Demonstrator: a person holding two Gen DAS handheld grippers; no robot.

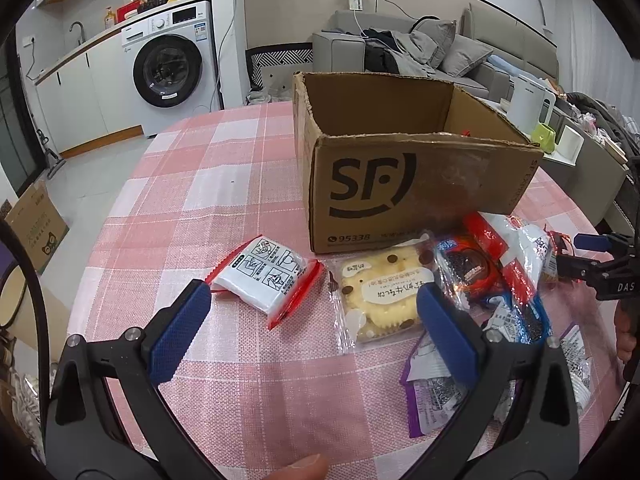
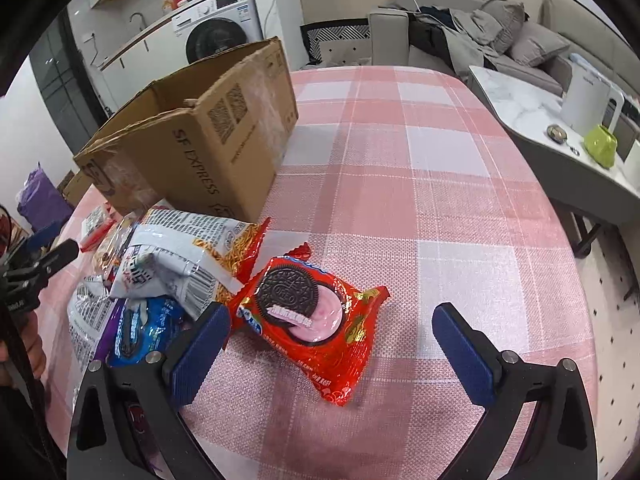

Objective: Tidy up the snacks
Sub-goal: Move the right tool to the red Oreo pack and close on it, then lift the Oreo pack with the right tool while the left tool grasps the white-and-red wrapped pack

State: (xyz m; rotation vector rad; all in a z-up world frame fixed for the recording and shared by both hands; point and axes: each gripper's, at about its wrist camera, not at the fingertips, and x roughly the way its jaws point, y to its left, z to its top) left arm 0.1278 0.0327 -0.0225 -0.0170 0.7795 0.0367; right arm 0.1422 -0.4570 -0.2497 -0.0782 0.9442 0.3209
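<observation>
Snacks lie in a loose cluster on the pink-and-white checked worktop point(image 1: 248, 184), just in front of the open brown cardboard box point(image 1: 400, 184) printed with a black logo. The left hand-held gripper point(image 1: 312, 332) hangs above the cloth with its blue pads spread wide, a white sachet with red edges point(image 1: 266, 276) and a clear-wrapped yellow cake point(image 1: 380, 300) lying ahead between them. The right hand-held gripper point(image 2: 332, 352) is likewise spread, its jaws either side of a red Oreo packet point(image 2: 316, 320), beside a white-and-orange crisp bag point(image 2: 192, 252) and a blue biscuit packet point(image 2: 140, 328).
</observation>
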